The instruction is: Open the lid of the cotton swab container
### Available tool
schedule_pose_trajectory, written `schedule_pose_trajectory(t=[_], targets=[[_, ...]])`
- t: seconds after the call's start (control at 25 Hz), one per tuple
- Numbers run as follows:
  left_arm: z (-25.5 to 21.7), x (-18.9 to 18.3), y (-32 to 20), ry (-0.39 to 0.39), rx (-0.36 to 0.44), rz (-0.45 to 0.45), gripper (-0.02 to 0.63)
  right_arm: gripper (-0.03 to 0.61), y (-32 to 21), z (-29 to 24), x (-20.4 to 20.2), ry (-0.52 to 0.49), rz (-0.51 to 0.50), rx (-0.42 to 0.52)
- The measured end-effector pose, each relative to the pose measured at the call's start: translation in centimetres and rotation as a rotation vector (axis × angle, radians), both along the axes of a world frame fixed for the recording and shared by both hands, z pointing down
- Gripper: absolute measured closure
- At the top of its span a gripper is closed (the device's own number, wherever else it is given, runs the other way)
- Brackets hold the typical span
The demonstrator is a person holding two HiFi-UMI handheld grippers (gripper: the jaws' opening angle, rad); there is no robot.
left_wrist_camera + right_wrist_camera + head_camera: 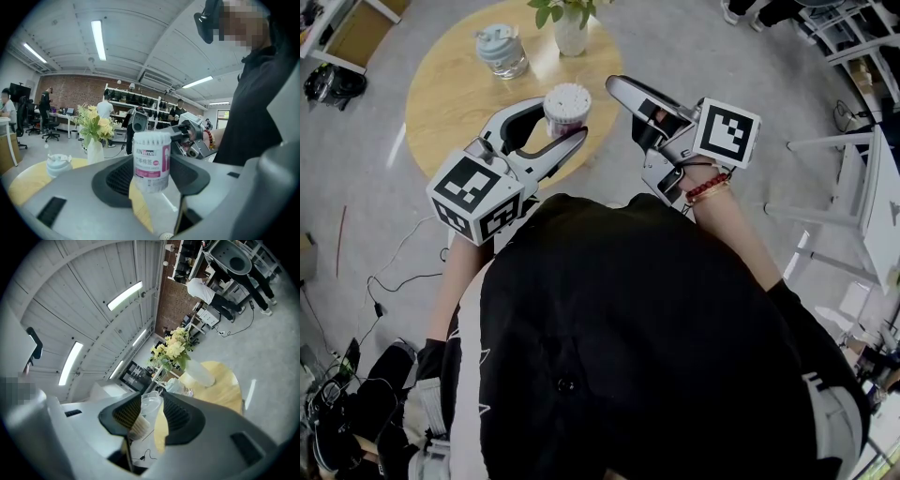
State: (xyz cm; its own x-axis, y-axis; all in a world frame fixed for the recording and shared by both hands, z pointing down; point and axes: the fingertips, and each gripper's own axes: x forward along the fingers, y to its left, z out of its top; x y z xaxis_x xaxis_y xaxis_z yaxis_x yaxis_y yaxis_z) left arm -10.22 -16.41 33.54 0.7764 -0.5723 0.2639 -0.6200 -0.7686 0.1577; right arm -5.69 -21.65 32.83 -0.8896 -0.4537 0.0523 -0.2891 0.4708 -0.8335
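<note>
Only its own view shows the right gripper [151,397] gripping a clear lid [153,406]

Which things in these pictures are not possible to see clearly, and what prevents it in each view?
1. Head view: what the right gripper holds cannot be seen, because its own upper jaw covers it.
2. Right gripper view: the clear lid between the jaws is transparent, so its outline is faint.
3. Left gripper view: the small print on the cotton swab container is too small to read.
</note>
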Motion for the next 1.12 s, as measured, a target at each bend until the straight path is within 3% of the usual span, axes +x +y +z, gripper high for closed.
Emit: schedule_pose_trajectory(t=[0.72,0.96,1.12], targets=[[1.2,-0.9,-0.7,-0.030,-0.020,-0.053,0.359,0.431,0.5,0.1,0.0,-0.011,-0.013,-0.016],[1.9,-2.2,-1.3,-0.009,-0.049,-0.119,0.359,0.431,0.3,0.1,0.1,-0.008,0.004,-0.009],[1.7,-3.0,-1.7,0.009,-0.041,-0.184,0.359,0.472,-0.2,-0.1,0.3,0.025,0.056,0.028]])
